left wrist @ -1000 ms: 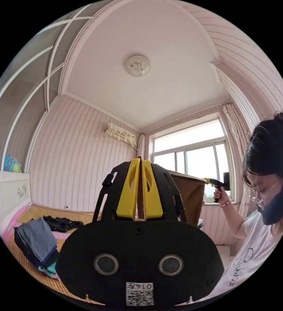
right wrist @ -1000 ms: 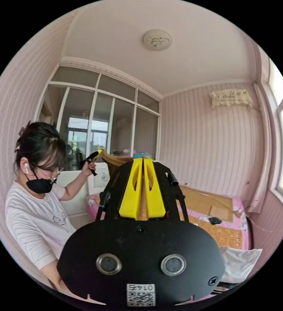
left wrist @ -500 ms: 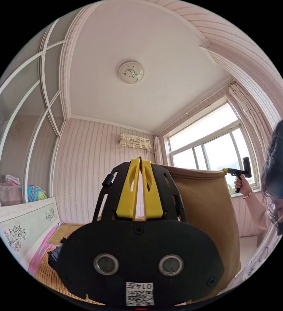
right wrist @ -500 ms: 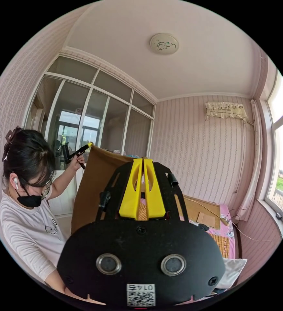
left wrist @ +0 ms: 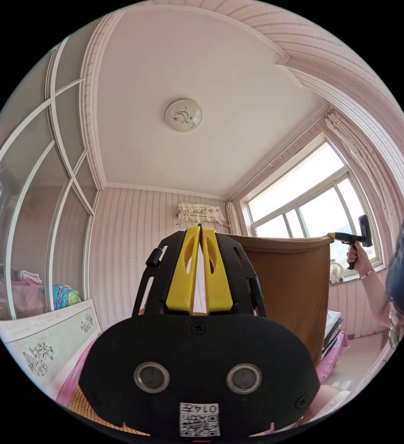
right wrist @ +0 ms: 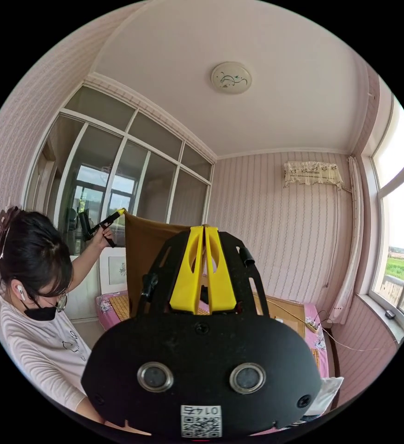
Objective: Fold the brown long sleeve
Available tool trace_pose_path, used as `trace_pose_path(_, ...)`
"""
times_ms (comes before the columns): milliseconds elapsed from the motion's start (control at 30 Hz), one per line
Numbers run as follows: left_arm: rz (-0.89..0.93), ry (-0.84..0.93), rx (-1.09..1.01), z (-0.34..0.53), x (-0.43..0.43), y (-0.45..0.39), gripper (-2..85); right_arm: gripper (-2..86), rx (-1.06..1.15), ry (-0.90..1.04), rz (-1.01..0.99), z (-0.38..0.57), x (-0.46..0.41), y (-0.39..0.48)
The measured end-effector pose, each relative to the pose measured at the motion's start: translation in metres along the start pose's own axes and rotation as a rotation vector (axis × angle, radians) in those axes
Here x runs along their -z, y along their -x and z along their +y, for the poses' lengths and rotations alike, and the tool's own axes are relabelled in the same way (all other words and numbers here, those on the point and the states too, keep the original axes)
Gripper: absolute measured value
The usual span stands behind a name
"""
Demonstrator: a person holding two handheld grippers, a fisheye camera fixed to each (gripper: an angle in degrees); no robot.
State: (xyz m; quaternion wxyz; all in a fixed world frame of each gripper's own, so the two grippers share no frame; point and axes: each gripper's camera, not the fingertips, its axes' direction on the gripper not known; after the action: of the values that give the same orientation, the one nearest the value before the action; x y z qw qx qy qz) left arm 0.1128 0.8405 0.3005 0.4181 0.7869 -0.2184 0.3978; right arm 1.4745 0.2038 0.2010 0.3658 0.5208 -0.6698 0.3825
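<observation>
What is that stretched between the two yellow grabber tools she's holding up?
The brown long sleeve hangs as a taut sheet between the left gripper and right gripper, pinched at each top corner, seen in the left gripper view.

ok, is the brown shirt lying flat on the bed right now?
No, the brown shirt hangs in the air as a stretched sheet, its top edge running from the left gripper to the right gripper.

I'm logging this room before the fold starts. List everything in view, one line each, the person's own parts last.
brown shirt: one, brown, held up stretched between both tongs
ceiling lamp: one, white, round, on the ceiling
window: one, white frame, bright, behind the shirt
glass partition: one, white frame, behind the person
bed: one, pink sheet with a woven mat, below
left tongs: yellow, closed on the shirt's top edge
right tongs: yellow, closed on the shirt's other top corner
person's hand: one, gripping the handle of the right tongs
</observation>
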Motion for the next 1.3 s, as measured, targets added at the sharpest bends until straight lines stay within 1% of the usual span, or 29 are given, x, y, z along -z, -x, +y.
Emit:
trace_pose_path(100, 0.012, -0.072, 0.015, -0.019, 0.013, 0.004, -1.0, -0.2, 0.075, -0.057, -0.009, -0.019, 0.012, 0.021)
trace_pose_path(200, 0.003, -0.113, -0.005, -0.034, 0.015, 0.005, -1.0, -0.3, 0.13, -0.058, 0.026, -0.034, 0.008, 0.031)
trace_pose_path(267, -0.006, -0.114, -0.016, -0.038, 0.005, 0.009, -1.0, -0.3, 0.141, -0.03, 0.054, -0.037, -0.007, 0.025)
trace_pose_path(333, -0.013, -0.078, -0.024, -0.032, -0.015, 0.014, -1.0, -0.3, 0.109, 0.075, 0.082, -0.033, -0.047, -0.002)
trace_pose_path(367, -0.023, -0.025, -0.022, -0.022, -0.035, 0.019, -1.0, -0.3, 0.095, 0.117, 0.082, -0.029, -0.061, -0.013)
trace_pose_path(400, -0.027, 0.009, -0.015, -0.015, -0.047, 0.023, -1.0, -0.3, 0.046, 0.209, 0.069, -0.016, -0.092, -0.038)
trace_pose_path(433, -0.037, 0.093, -0.001, 0.002, -0.074, 0.029, -1.0, -0.3, -0.018, 0.302, 0.051, 0.004, -0.126, -0.066)
trace_pose_path(467, -0.055, 0.196, -0.003, 0.025, -0.106, 0.034, -1.0, -0.2, -0.053, 0.351, 0.043, 0.016, -0.144, -0.081)
trace_pose_path(500, -0.068, 0.253, -0.006, 0.038, -0.123, 0.036, -1.0, -0.2, -0.125, 0.452, 0.035, 0.044, -0.182, -0.111)
trace_pose_path(533, -0.078, 0.371, 0.01, 0.068, -0.156, 0.042, -1.0, -0.2, -0.201, 0.544, 0.037, 0.078, -0.22, -0.142)
trace_pose_path(567, -0.08, 0.489, 0.04, 0.102, -0.19, 0.049, -1.0, -0.2, -0.239, 0.59, 0.045, 0.096, -0.239, -0.158)
trace_pose_path(633, -0.073, 0.618, 0.108, 0.154, -0.234, 0.06, -1.0, -0.2, -0.361, 0.716, 0.119, 0.169, -0.304, -0.218)
trace_pose_path(667, -0.08, 0.669, 0.164, 0.181, -0.258, 0.066, -1.0, -0.2, -0.405, 0.722, 0.132, 0.184, -0.315, -0.232)
trace_pose_path(700, -0.087, 0.684, 0.186, 0.189, -0.269, 0.068, -1.0, -0.2, -0.501, 0.68, 0.112, 0.204, -0.329, -0.257)
trace_pose_path(733, -0.107, 0.684, 0.209, 0.195, -0.288, 0.07, -1.0, -0.2, -0.569, 0.595, 0.061, 0.206, -0.336, -0.276)
trace_pose_path(767, -0.114, 0.645, 0.209, 0.186, -0.304, 0.07, -1.0, -0.2, -0.577, 0.56, 0.042, 0.201, -0.339, -0.282)
trace_pose_path(800, -0.12, 0.617, 0.204, 0.177, -0.311, 0.07, -1.0, -0.2, -0.536, 0.516, 0.049, 0.183, -0.343, -0.288)
trace_pose_path(867, -0.135, 0.474, 0.17, 0.136, -0.328, 0.069, -1.0, -0.2, -0.396, 0.447, 0.125, 0.146, -0.341, -0.285)
trace_pose_path(933, -0.132, 0.379, 0.163, 0.114, -0.333, 0.071, -1.0, -0.2, -0.269, 0.303, 0.149, 0.111, -0.326, -0.279)
trace_pose_path(967, -0.123, 0.338, 0.151, 0.108, -0.334, 0.071, -1.0, -0.2, -0.25, 0.282, 0.141, 0.107, -0.323, -0.278)
trace_pose_path(1033, -0.128, 0.319, 0.114, 0.116, -0.336, 0.072, -1.0, -0.2, -0.179, 0.247, 0.117, 0.116, -0.317, -0.277)
trace_pose_path(1100, -0.116, 0.364, 0.098, 0.142, -0.338, 0.075, -1.0, -0.2, -0.164, 0.273, 0.099, 0.149, -0.322, -0.28)
trace_pose_path(1167, -0.076, 0.489, 0.141, 0.203, -0.335, 0.082, -1.0, -0.2, -0.193, 0.357, 0.052, 0.2, -0.335, -0.287)
trace_pose_path(1200, -0.068, 0.528, 0.153, 0.223, -0.332, 0.082, -1.0, -0.1, -0.219, 0.418, 0.015, 0.243, -0.343, -0.29)
trace_pose_path(1233, -0.045, 0.624, 0.16, 0.264, -0.326, 0.08, -1.0, -0.1, -0.248, 0.488, -0.001, 0.292, -0.352, -0.291)
trace_pose_path(1267, -0.035, 0.727, 0.152, 0.308, -0.318, 0.076, -1.0, -0.1, -0.261, 0.529, -0.001, 0.319, -0.356, -0.291)
trace_pose_path(1300, -0.031, 0.784, 0.143, 0.332, -0.314, 0.073, -1.0, -0.1, -0.284, 0.629, 0.01, 0.375, -0.365, -0.291)
